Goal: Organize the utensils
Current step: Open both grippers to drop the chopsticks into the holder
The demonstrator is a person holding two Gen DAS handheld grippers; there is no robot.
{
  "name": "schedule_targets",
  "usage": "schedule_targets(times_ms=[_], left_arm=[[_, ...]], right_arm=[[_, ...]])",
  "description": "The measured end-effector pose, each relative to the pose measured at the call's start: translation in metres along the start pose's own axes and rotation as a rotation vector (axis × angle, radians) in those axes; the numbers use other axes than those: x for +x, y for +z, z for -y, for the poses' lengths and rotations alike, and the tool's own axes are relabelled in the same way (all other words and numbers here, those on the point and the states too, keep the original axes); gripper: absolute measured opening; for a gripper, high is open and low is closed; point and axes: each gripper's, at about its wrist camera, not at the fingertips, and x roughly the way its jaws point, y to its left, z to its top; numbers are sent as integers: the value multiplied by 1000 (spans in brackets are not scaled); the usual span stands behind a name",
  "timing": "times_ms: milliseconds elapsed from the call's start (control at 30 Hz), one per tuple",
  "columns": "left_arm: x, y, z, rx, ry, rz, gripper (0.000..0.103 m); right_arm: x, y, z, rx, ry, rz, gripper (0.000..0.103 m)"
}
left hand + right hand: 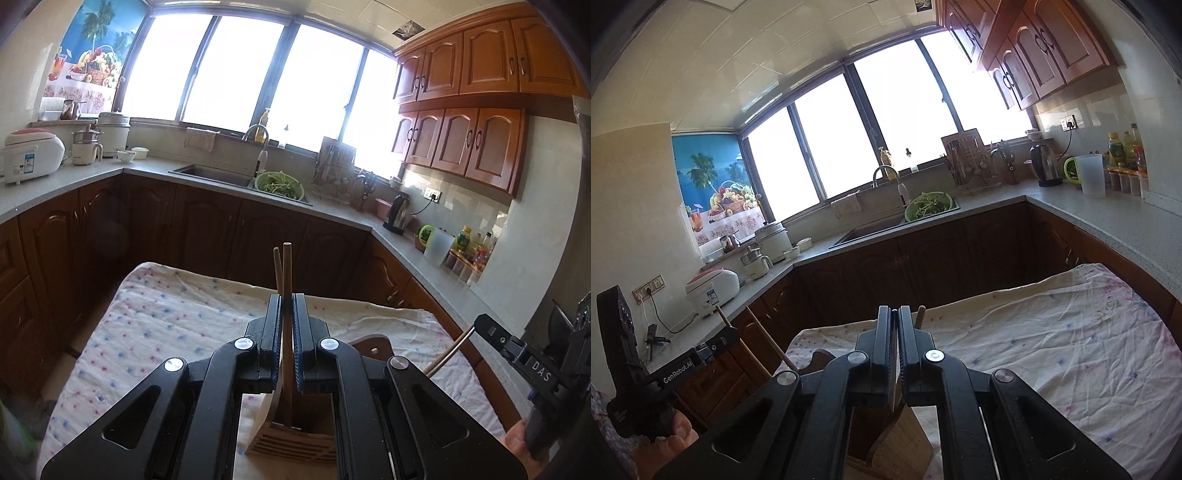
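Utensil holder is sitting on the cloth-covered table beneath both tools, left gripper clamping wooden chopsticks and right gripper clamping a thin utensil, either risking missing its slot if tilted.

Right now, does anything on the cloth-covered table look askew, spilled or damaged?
Nothing spilled or broken. The spotted cloth lies wrinkled on the table. The wooden utensil holder stands upright; the left gripper is shut on chopsticks standing in it.
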Motion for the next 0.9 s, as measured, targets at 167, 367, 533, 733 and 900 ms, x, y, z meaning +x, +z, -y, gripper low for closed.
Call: schedule_targets(times_ms=[167,367,533,733,900], left_arm=[[3,-3,-1,2,0,-9,5],[5,-1,0,6,6,-24,5],[5,0,-2,4,3,-37,5],[4,2,-2,3,9,-62,16],[-10,-1,-3,-16,16,-42,52]], right_arm=[[2,-4,4,9,-8,-22,4],[2,-3,3,9,-6,-37,4],[3,-3,5,20,-2,-41,5],[-4,-2,8,36,9,-28,10],[-23,3,11,67,37,12,72]])
